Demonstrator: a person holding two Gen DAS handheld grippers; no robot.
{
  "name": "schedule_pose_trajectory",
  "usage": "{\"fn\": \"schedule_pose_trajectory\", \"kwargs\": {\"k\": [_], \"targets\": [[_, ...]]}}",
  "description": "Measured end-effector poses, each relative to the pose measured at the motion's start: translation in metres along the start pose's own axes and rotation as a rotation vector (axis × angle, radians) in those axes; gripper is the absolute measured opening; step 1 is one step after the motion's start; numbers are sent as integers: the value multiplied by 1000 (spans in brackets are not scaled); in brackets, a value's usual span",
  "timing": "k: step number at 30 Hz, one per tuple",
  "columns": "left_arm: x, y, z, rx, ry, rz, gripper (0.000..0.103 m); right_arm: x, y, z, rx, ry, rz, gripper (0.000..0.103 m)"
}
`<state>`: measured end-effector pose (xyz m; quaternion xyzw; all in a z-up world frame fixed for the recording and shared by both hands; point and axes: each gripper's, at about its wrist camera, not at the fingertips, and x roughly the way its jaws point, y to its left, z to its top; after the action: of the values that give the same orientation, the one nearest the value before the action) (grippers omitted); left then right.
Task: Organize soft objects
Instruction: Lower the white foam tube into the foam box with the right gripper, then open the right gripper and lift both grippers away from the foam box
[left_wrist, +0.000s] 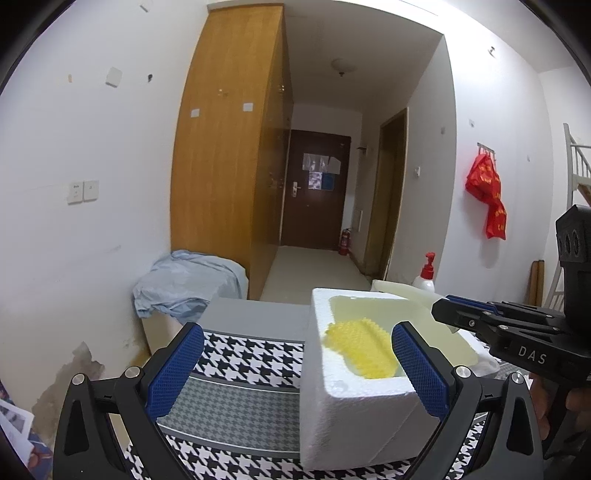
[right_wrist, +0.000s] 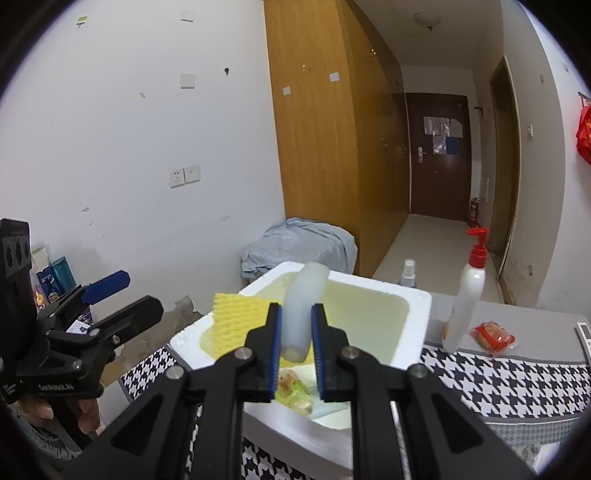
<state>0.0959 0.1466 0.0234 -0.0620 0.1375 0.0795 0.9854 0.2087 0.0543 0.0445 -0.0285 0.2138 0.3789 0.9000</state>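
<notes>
The pale foam tube is clamped between the jaws of the right gripper and hangs over the near half of the white styrofoam box, its far end tilted up and away. To finish well, I would lower it until it lies inside the walls before letting the jaws part — dropped from this height, a light roll could bounce out. The yellow foam net leans in the left corner, and a crinkled snack wrapper lies on the box floor just below, so the bare right side is the better landing. The left gripper hovers at the box's near-left corner, jaws wide apart and holding nothing. On the houndstooth-covered worktop, a white pump bottle stands just beside the box's right wall — the nearest thing to knock — with a red packet beyond it.
</notes>
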Motion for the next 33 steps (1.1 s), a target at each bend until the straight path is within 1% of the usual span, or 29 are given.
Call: {"fn": "schedule_pose_trajectory", "kwargs": {"k": [12,13,14,15,16,17,18,19,24,33], "targets": [[-4,11,-2,-21,0,8,102,13,7,4,-11,21,0,19],[-3,11,-3,-22,0,9,102,15,5,4,-6,25,-2,22],[-3,12,-3,-22,1,9,102,15,4,4,-1,29,-4,30],[-3,12,-2,-22,0,11,102,16,3,4,2,31,-4,34],[-2,12,-3,-22,2,11,102,16,1,3,8,36,-4,49],[-2,12,-3,-23,4,11,102,17,1,4,13,39,-5,72],[-1,13,-3,-23,5,12,102,16,-2,3,29,34,-3,80],[0,12,-3,-24,5,10,102,15,-3,3,42,22,-1,85],[2,12,-2,-25,9,9,102,15,-4,2,48,38,-1,85],[1,9,-2,-17,10,4,102,7,-5,3,48,26,-25,86]]}}
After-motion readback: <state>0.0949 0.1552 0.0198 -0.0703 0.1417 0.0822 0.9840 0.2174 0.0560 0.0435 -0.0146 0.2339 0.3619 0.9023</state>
